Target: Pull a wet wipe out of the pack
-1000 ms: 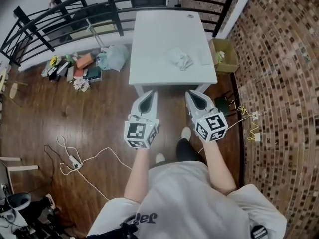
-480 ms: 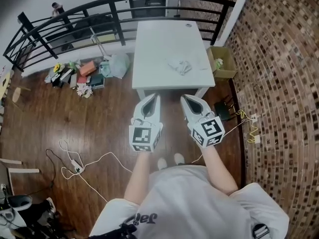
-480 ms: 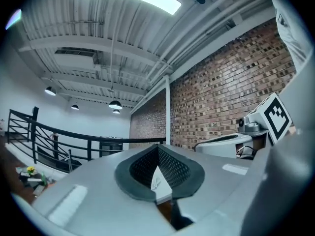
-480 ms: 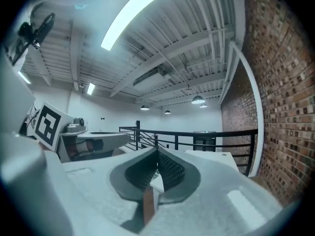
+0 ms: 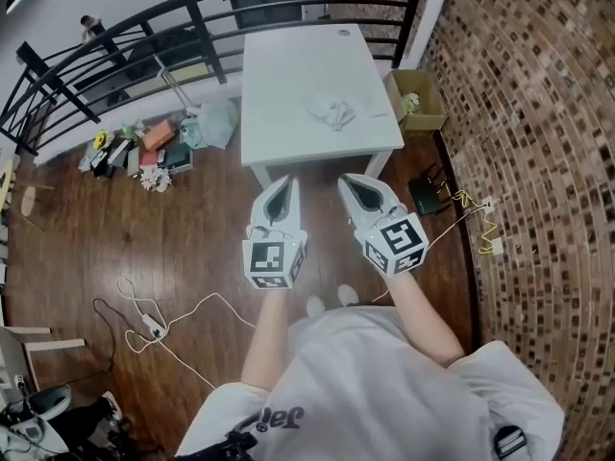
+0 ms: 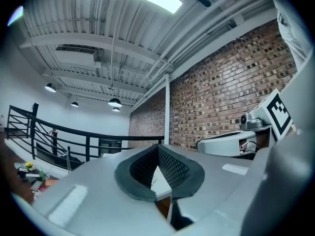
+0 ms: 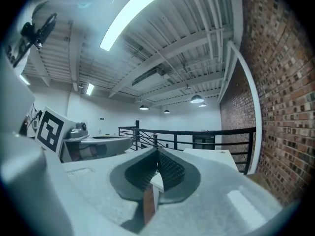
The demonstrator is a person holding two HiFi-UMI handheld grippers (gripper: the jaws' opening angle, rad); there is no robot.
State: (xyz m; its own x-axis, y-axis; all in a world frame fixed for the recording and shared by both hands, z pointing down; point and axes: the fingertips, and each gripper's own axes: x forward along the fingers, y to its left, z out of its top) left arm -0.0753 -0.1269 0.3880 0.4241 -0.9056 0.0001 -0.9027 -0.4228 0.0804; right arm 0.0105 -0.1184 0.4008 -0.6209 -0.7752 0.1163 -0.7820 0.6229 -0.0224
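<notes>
The wet wipe pack (image 5: 330, 110) is a crumpled white bundle on the white table (image 5: 279, 113), right of its middle. Both grippers hang in the air in front of the table's near edge, short of the pack, and point level toward it. My left gripper (image 5: 285, 181) is shut with nothing in it; in the left gripper view (image 6: 158, 147) its tips meet. My right gripper (image 5: 348, 180) is shut and empty too, with tips closed in the right gripper view (image 7: 157, 150). The pack is hidden in both gripper views.
A black railing (image 5: 144, 36) runs behind and left of the table. Bags and clutter (image 5: 144, 142) lie on the wood floor at the left. An open cardboard box (image 5: 415, 99) stands by the brick wall (image 5: 538, 113). White cables (image 5: 163, 315) trail over the floor.
Both grippers have risen a little and drifted along with the person, staying shut. The person's forward leg has drawn back, and both feet stand together.
</notes>
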